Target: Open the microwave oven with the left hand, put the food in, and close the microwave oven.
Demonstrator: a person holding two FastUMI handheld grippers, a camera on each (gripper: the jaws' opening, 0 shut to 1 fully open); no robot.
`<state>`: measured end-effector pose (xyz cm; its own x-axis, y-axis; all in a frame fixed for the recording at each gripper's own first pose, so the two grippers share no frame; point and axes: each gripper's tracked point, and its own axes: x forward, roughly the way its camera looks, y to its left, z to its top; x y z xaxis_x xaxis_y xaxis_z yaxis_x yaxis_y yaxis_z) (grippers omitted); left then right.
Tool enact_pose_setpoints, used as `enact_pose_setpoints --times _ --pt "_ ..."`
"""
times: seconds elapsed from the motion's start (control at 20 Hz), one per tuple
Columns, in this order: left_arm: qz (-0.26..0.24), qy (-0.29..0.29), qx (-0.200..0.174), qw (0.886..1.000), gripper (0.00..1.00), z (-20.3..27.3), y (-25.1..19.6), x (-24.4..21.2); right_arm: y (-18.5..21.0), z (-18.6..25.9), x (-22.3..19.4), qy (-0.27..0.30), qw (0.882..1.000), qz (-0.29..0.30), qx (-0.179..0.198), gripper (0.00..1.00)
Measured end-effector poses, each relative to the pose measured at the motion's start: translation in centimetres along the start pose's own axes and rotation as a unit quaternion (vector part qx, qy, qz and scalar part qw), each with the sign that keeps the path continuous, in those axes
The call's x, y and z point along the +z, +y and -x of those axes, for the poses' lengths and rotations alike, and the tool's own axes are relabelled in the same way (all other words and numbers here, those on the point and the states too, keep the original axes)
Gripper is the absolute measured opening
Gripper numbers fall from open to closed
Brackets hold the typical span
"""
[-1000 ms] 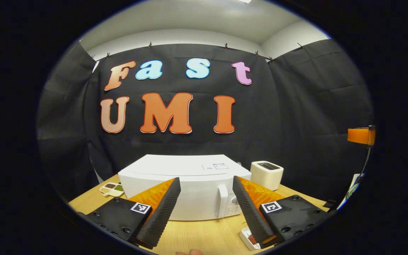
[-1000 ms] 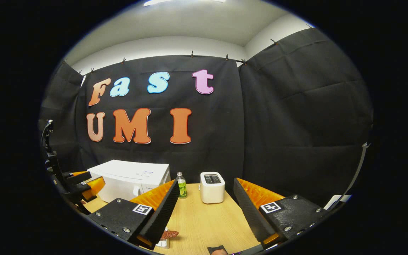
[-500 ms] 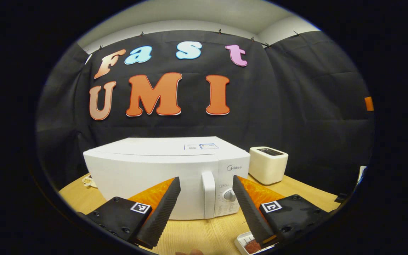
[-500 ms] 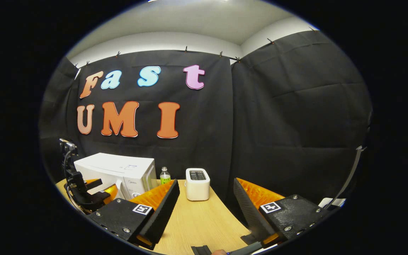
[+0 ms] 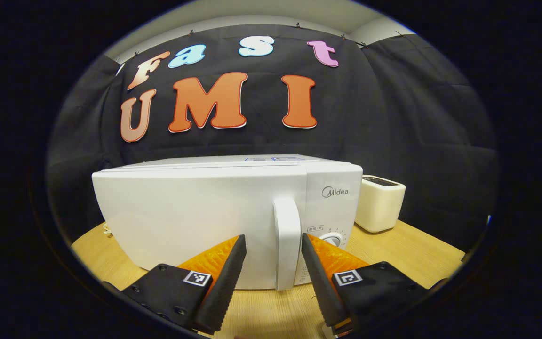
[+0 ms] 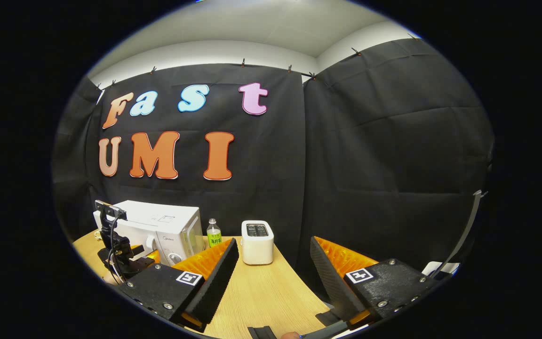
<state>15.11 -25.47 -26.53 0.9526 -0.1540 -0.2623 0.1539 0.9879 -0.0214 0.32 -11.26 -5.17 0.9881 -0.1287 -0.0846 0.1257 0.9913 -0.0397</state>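
Handle [image 5: 287,242] upright between spread left gripper [image 5: 272,245] fingers [image 5: 226,278] — microwave [image 5: 195,212] (door shut)

Smooth, faintly glossy white plastic microwave oven [image 5: 195,212], pale matt wood-grain worktop [image 5: 417,254], cream satin-smooth plastic toaster [image 5: 380,202], clear glossy plastic bottle with green label [image 6: 213,233], ridged matt gripper pads [image 5: 226,278].

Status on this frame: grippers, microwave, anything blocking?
Left gripper open, fingers either side of the handle, not gripping. Right gripper open, over the table. Microwave door shut. Nothing blocking.
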Motion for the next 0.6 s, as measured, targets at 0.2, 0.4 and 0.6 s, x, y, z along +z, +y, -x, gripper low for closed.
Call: enact_pose_setpoints --times 0.2,0.4,0.6 --pt "0.007 0.018 -0.037 0.999 0.5 -0.8 -1.5 -0.9 -0.1 -0.1 -0.3 0.003 1.0 -0.003 0.001 0.95" --pt "-0.003 0.008 -0.041 0.999 0.29 -0.9 -1.6 -0.9 -0.5 0.2 -0.4 0.004 1.0 -0.011 -0.002 0.95" --pt "-0.007 0.003 -0.042 0.999 0.09 -0.7 -1.5 -0.6 -0.5 0.8 -0.5 0.004 1.0 -0.017 0.001 0.95"
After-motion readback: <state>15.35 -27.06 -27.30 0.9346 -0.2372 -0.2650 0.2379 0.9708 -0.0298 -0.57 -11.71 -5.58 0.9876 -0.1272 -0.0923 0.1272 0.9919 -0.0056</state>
